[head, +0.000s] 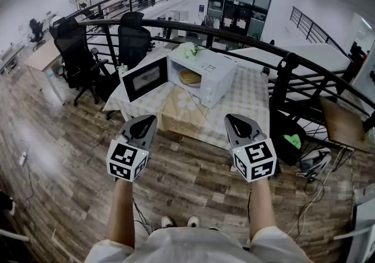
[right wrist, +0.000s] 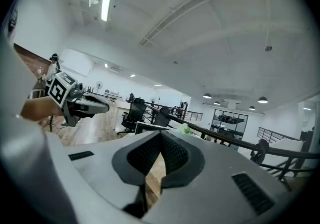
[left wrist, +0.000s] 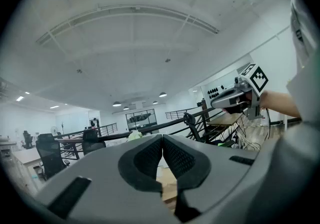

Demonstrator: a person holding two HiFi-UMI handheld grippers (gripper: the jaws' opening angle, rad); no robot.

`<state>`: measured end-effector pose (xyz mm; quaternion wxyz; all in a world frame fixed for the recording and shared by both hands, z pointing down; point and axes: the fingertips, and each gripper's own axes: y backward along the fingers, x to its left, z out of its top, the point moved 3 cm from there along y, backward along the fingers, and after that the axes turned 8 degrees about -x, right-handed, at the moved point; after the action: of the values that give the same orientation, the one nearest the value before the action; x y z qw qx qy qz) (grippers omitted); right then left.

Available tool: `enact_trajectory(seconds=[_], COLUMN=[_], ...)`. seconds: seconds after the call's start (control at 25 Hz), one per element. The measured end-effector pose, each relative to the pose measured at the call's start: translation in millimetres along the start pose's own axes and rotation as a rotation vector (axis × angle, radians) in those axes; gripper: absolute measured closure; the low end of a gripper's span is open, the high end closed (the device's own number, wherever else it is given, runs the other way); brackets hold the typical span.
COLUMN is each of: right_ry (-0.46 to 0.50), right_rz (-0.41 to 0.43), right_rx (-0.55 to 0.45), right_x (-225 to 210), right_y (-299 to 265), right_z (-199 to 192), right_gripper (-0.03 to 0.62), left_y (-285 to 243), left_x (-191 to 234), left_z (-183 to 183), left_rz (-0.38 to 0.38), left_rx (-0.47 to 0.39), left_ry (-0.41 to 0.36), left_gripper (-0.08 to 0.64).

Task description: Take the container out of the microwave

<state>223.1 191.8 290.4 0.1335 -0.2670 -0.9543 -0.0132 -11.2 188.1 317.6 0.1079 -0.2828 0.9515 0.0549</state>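
A white microwave (head: 205, 74) stands on a table with a checked cloth (head: 246, 98), its door (head: 145, 78) swung open to the left. Inside the cavity lies a round tan container (head: 190, 77). Both grippers hang well short of the table, over the wooden floor. My left gripper (head: 142, 120) is shut and empty, its pads (left wrist: 150, 155) pressed together. My right gripper (head: 236, 120) is shut too, holding nothing, with its pads (right wrist: 170, 154) touching. Each gripper shows in the other's view: the right gripper (left wrist: 235, 99) and the left gripper (right wrist: 85, 103).
A black curved railing (head: 252, 39) runs behind the table. Two black office chairs (head: 79, 57) stand at the left near the open door. Cables and a green item (head: 293, 140) lie on the floor at the right. A flower bunch (head: 190, 50) sits on the microwave.
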Motion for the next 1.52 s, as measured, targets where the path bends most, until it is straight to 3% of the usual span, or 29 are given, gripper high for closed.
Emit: enact_trajectory(seconds=[0.36,0.84,1.04,1.28,1.52], right_ry=[0.008,-0.057,-0.048,-0.049,-0.069], right_rz=[0.006,-0.059,-0.057,-0.051,-0.033], right_rx=[0.007,-0.003,0.011,0.008,-0.014], right_x=[10,49,62,53,10], right_y=[-17,-91,-117,-151,-195], right_z=[-5,1,0,-8,-21], right_gripper=[0.578,0.578,0.578,0.578,0.578], left_y=[-3,-7,-4,-21,-78], left_x=[12,88,116,142,159], left_z=[-7,-37,-51,-72,-82], left_rz=[-0.009,-0.098,-0.091,-0.062,-0.052], left_rx=[0.015,0.009,0.015,0.038,0.052], left_ry=[-0.017,-0.024,-0.013,0.01,0.003], left_gripper=[0.54,0.54,0.54,0.54,0.54])
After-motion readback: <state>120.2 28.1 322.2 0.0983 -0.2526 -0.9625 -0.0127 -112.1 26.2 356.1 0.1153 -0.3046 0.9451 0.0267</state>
